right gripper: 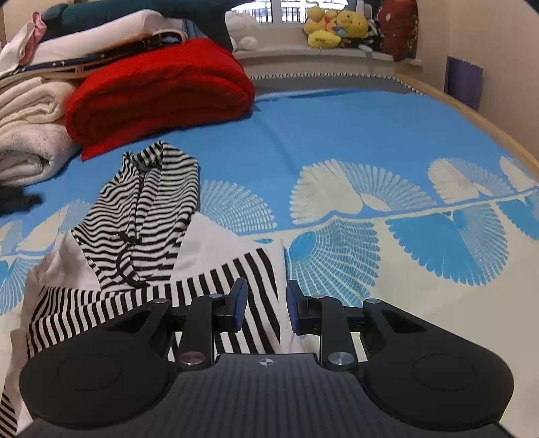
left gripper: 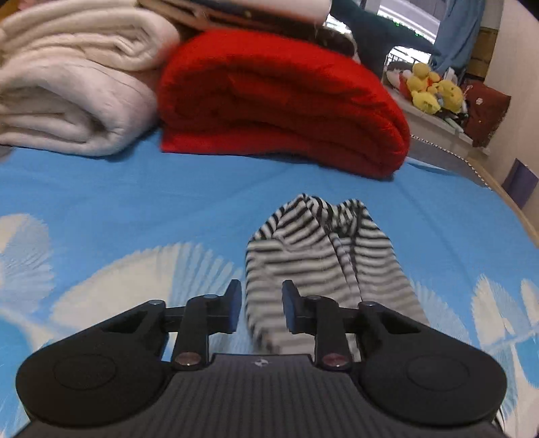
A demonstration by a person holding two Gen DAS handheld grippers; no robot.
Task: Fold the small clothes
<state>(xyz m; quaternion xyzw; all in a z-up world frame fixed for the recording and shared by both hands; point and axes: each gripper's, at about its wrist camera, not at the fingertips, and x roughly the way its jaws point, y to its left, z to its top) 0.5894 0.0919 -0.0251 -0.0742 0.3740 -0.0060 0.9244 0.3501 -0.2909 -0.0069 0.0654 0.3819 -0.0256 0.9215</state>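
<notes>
While a blue bedsheet printed with cream fan shapes (right gripper: 353, 134) covers the bed, a folded red blanket (right gripper: 158, 87) and rolled cream blankets (left gripper: 67, 87) lie at its far side, yellow plush toys (right gripper: 333, 25) on the sill beyond. The black-and-white striped small garment (right gripper: 141, 215) lies crumpled on the sheet. The left gripper (left gripper: 261, 308) stands partly open over it, blurred, its hold unclear. The right gripper (right gripper: 266, 306), partly open, hovers over a striped edge, pads not pressing.

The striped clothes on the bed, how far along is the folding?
Done: nothing looks folded yet. In hand: the finely striped garment lies bunched; the left gripper has it between open jaws. Left: the white top with bold stripes under the right gripper is still rumpled.
</notes>
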